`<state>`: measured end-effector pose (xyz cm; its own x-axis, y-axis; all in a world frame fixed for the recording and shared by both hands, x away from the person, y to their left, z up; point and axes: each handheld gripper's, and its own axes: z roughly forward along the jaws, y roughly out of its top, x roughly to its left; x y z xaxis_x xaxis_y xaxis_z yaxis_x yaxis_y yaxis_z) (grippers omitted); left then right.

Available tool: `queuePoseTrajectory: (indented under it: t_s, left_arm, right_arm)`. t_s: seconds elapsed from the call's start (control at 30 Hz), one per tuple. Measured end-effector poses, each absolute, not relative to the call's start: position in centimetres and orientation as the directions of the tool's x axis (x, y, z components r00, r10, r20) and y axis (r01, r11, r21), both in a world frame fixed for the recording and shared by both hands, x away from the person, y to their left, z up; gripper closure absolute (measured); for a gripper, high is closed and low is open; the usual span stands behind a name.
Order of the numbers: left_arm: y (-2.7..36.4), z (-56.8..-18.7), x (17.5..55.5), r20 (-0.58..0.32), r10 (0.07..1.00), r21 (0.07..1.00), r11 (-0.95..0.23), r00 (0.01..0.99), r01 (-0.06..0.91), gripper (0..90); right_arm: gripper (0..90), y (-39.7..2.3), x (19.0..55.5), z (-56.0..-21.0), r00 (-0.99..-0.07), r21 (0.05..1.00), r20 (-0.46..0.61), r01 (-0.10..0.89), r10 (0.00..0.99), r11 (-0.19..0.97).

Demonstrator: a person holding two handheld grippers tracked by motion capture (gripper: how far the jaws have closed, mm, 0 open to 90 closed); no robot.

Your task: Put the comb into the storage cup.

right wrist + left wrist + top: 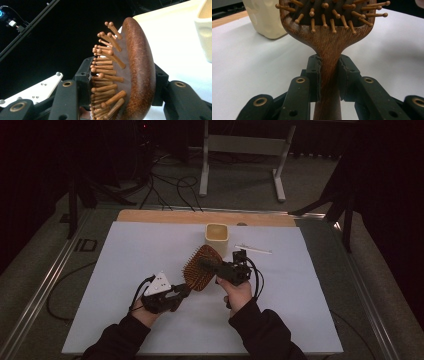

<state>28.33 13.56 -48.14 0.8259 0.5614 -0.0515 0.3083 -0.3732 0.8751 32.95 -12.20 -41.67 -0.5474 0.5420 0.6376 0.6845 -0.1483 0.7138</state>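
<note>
A wooden paddle hairbrush [199, 270] with wooden pins is held tilted above the white table cover [125, 265]. My left gripper [183, 291] is shut on its handle; in the left gripper view the pads [315, 75] press both sides of the handle [327, 47]. My right gripper [209, 265] comes in from the right and is shut on the brush head. In the right gripper view one jaw sits against the pins and the other against the rounded back [140, 65], with my right gripper [122, 82] clamped across the head.
A cream square cup [217, 238] stands just beyond the brush near the table's far wooden edge [165, 216]. A thin white strip [253, 249] lies to the cup's right. Cables and a white stand [240, 150] are on the floor behind.
</note>
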Motion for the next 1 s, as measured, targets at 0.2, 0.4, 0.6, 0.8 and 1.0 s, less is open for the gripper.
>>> queuePoseTrajectory:
  t_s: [0.2,0.4,0.6,0.8,1.0]
  left_arm:
    - [13.5,-47.9,28.4,-0.071,0.561,0.878,-0.357,0.824,0.319,73.7]
    - [13.7,-47.9,28.7,-0.113,0.569,0.874,-0.332,0.814,0.354,66.6]
    - [14.2,-47.8,29.0,-0.157,0.563,0.859,-0.328,0.812,0.393,51.8]
    - [14.6,-47.9,29.1,-0.162,0.567,0.854,-0.328,0.807,0.403,46.0]
    - [14.7,-48.1,29.1,-0.145,0.567,0.846,-0.353,0.811,0.399,37.3]
  right_arm:
    - [51.2,-11.9,32.7,-41.0,-0.578,0.745,0.601,0.656,0.552,-0.124]
    - [51.8,-11.8,32.8,-40.6,-0.604,0.768,0.577,0.63,0.549,-0.114]
    - [51.7,-12.6,33.0,-38.9,-0.621,0.802,0.536,0.587,0.572,-0.115]
    - [51.6,-13.7,33.3,-37.8,-0.628,0.821,0.511,0.56,0.587,-0.116]
    - [51.6,-14.5,33.5,-36.9,-0.633,0.838,0.485,0.533,0.603,-0.114]
